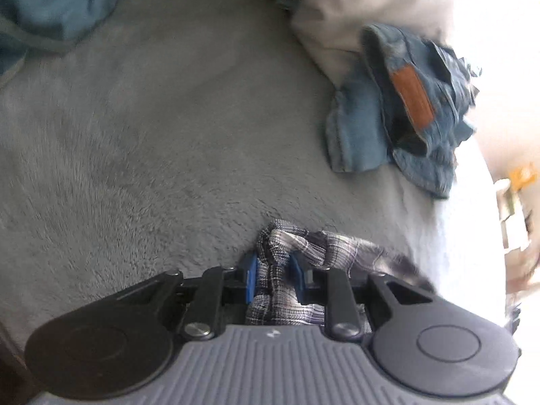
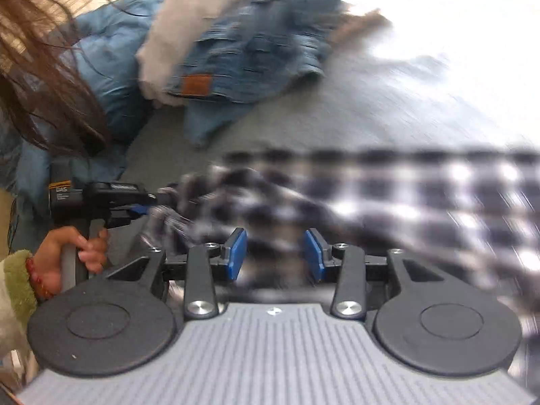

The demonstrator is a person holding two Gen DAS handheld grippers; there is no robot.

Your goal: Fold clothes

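A black-and-white plaid garment (image 1: pixel 283 270) is bunched between the blue pads of my left gripper (image 1: pixel 274 278), which is shut on it just above the grey fleece blanket (image 1: pixel 152 135). In the right wrist view the same plaid garment (image 2: pixel 388 195) stretches, blurred, from my left gripper (image 2: pixel 148 202) across to the right. My right gripper (image 2: pixel 275 256) has its blue pads (image 2: pixel 236 253) wide apart, with blurred plaid cloth lying between and above them. A hand (image 2: pixel 67 253) in a green cuff holds the left gripper's handle.
Crumpled denim jeans with a brown leather patch (image 1: pixel 405 108) (image 2: pixel 249 54) lie on the blanket beside a beige cloth (image 1: pixel 354 10). A blue padded jacket (image 2: pixel 111 60) (image 1: pixel 57 3) sits at the far side. Long brown hair (image 2: pixel 44 50) hangs at the left. The blanket's edge drops off at the right (image 1: pixel 472 202).
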